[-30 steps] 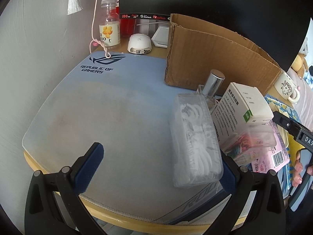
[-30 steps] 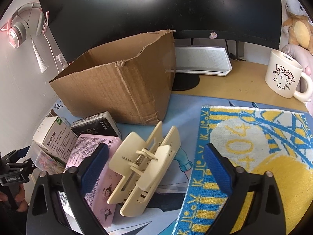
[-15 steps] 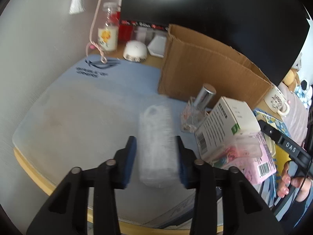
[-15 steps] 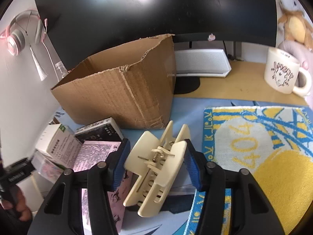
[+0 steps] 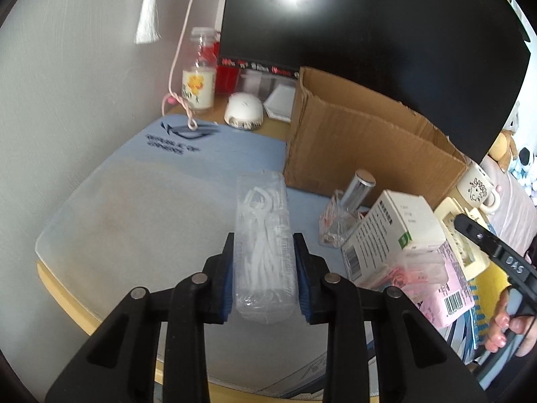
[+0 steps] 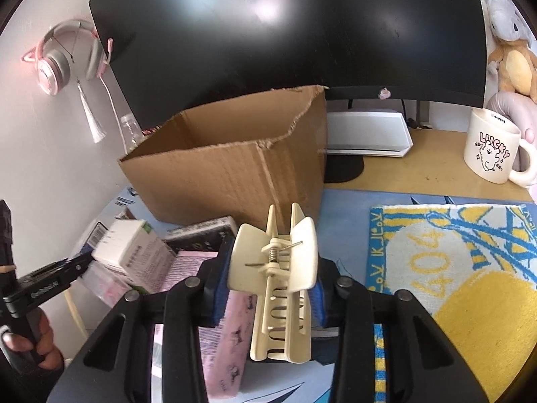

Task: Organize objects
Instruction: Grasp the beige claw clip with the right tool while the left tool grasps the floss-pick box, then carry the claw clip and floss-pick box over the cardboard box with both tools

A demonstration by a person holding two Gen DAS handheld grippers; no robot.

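My left claw [image 5: 263, 277] is closing on the clear plastic case [image 5: 263, 235] of white floss picks; both blue pads already press its long sides, near the end closest to me. The case lies on the blue desk mat [image 5: 134, 208], well in front of the open cardboard box [image 6: 231, 171], which I judge to be the place for these things. My right claw [image 6: 268, 288] is closing too, with the cream hair clip [image 6: 278, 282] between the pads, and they already squeeze its two wings. The clip sits above the pink packet [image 6: 231, 336], just beside the yellow and blue towel [image 6: 453, 268].

What can go wrong, I think:

- The case is smooth and thin. If I squeeze harder, it may bend or pop open, and the picks would spill on the mat.
- I hold the case by one end only, so when I lift, the far end may drop and the case may slide out.
- The clip has a spring. Pressing the wings opens its teeth, and they may catch the pink packet and drag it along.
- The white carton [image 5: 396, 231] leans on the pile near the small glass bottle [image 5: 345, 215]; a careless swing of either claw could knock them over.
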